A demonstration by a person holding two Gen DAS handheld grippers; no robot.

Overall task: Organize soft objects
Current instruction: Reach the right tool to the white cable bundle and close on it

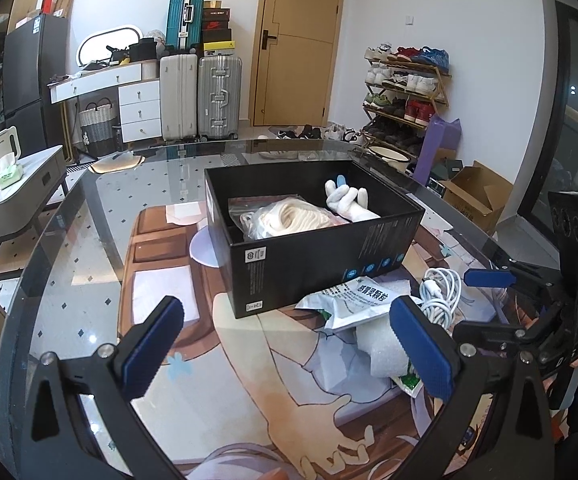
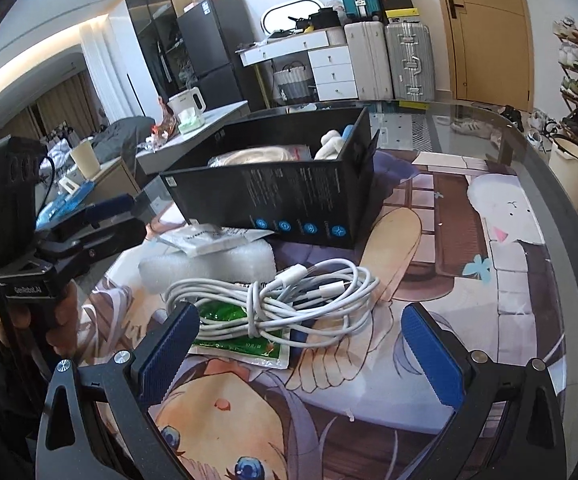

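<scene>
A black box point(image 1: 321, 256) stands on the mat and holds a bagged cream rope point(image 1: 289, 218) and a white plush toy point(image 1: 349, 200). The box also shows in the right wrist view point(image 2: 289, 196). In front of it lie a white pouch point(image 1: 353, 296), a white foam piece point(image 2: 213, 264), a coiled white cable point(image 2: 281, 300) and a green packet point(image 2: 237, 340). My left gripper point(image 1: 289, 344) is open and empty, above the mat before the box. My right gripper point(image 2: 301, 352) is open and empty, just behind the cable.
A glass table point(image 1: 69, 280) carries a printed cartoon mat point(image 2: 469, 320). Beyond it stand suitcases point(image 1: 201, 96), a white dresser point(image 1: 129, 96), a shoe rack point(image 1: 405, 100), a door point(image 1: 297, 40) and a side table with a kettle point(image 1: 5, 148).
</scene>
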